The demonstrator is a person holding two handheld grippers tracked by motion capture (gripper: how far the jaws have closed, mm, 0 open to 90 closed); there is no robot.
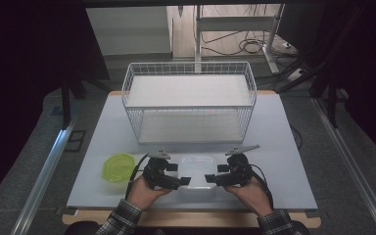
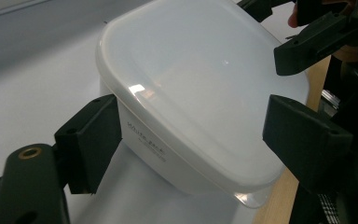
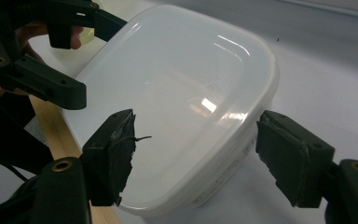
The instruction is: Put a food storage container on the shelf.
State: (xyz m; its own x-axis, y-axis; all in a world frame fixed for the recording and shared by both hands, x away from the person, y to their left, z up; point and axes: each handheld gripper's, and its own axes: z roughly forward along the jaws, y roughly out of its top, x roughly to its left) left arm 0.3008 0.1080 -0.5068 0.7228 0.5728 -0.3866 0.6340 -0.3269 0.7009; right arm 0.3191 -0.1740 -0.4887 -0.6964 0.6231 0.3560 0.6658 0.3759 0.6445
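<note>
A white, translucent lidded container [image 1: 197, 169] stands near the table's front edge. My left gripper [image 1: 180, 174] is at its left end and my right gripper [image 1: 214, 174] at its right end. In the left gripper view the container [image 2: 200, 84] lies between the wide-apart jaws of my left gripper [image 2: 191, 140], which is open. The right gripper view has the container [image 3: 177, 93] between the spread jaws of my right gripper [image 3: 196, 154], also open. Each gripper view also shows the other gripper at the container's far end.
A white wire basket [image 1: 132, 122] with a shelf stands on the table behind the container. A green round lidded tub [image 1: 118, 166] sits left of my left hand. The grey table mat [image 1: 284, 156] ends at a wooden front edge [image 1: 191, 219].
</note>
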